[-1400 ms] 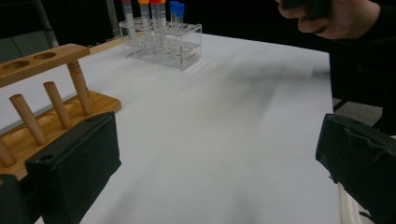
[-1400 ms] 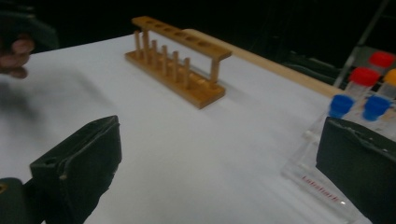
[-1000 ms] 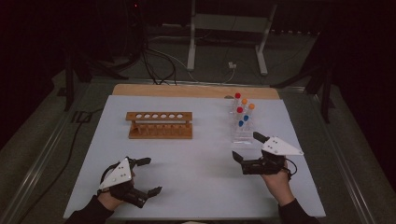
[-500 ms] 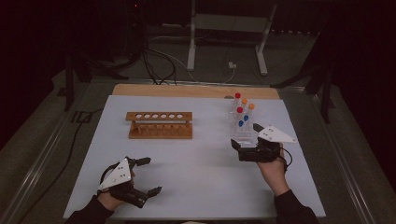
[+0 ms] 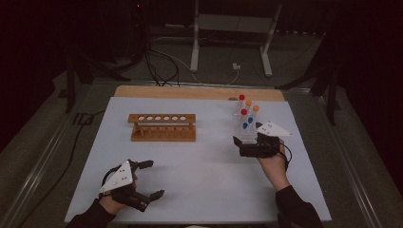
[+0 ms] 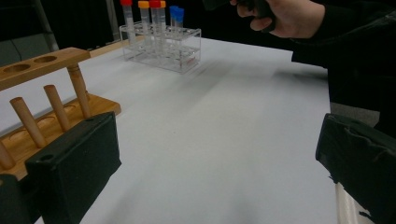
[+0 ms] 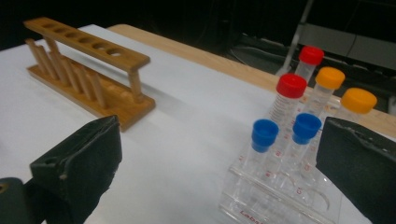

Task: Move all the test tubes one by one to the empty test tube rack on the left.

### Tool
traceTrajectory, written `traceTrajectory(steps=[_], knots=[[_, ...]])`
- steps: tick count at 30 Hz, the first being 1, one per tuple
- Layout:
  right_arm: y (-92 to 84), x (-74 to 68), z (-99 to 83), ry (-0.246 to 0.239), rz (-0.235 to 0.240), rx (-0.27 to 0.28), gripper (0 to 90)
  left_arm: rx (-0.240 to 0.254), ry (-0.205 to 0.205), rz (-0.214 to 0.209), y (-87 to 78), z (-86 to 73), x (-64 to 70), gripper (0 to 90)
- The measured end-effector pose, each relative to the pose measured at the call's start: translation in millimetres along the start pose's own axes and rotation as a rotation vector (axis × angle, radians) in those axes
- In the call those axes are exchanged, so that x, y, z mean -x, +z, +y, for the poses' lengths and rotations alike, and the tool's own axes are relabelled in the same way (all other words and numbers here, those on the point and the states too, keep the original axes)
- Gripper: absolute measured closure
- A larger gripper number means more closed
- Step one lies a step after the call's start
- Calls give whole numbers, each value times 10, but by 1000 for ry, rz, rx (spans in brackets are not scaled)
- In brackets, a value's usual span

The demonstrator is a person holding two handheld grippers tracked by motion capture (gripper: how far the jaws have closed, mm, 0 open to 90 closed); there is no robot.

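High view: landmark for all positions is the clear rack (image 5: 245, 134) on the white table (image 5: 199, 166). Nearest the person, the left gripper (image 5: 145, 179) rests at the table's near edge, well apart from the clear rack and off to its left; jaws spread, empty. The right gripper (image 5: 241, 143) sits just beside the clear rack, on its near side, jaws spread wide and holding nothing.

In the right gripper view the jaws frame the capped tubes (image 7: 289, 116), which stand in the clear rack, upright, long axis vertical: two blue caps (image 7: 264, 132) nearest the gripper, then red and orange caps behind. No jaw touches a tube yet.

The tubes lie directly ahead of the right gripper; this hand is clearly the nearer one. Judgement: the next move is a short advance to close on one near blue-capped tube, then a lift straight up along its axis.

Farther away, left of the clear rack and well apart, stands the wooden rack (image 5: 163, 127), its holes empty.
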State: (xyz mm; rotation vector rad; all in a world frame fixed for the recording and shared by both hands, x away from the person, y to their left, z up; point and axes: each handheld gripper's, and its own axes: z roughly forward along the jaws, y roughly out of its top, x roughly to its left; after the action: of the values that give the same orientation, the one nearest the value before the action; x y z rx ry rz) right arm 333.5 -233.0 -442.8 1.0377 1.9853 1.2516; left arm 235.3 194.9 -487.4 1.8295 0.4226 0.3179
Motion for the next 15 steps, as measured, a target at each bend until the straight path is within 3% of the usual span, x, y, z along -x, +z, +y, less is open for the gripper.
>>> traceTrajectory(steps=[6, 8, 15], knots=[[77, 55, -23, 31, -28, -30, 68, 0, -2, -2, -1, 0, 0, 5], [107, 57, -35, 32, -62, -54, 143, 0, -2, -2, -2, 0, -1, 6], [179, 77, -81, 62, -101, -113, 256, -1, 0, -3, -2, 0, 2, 5]])
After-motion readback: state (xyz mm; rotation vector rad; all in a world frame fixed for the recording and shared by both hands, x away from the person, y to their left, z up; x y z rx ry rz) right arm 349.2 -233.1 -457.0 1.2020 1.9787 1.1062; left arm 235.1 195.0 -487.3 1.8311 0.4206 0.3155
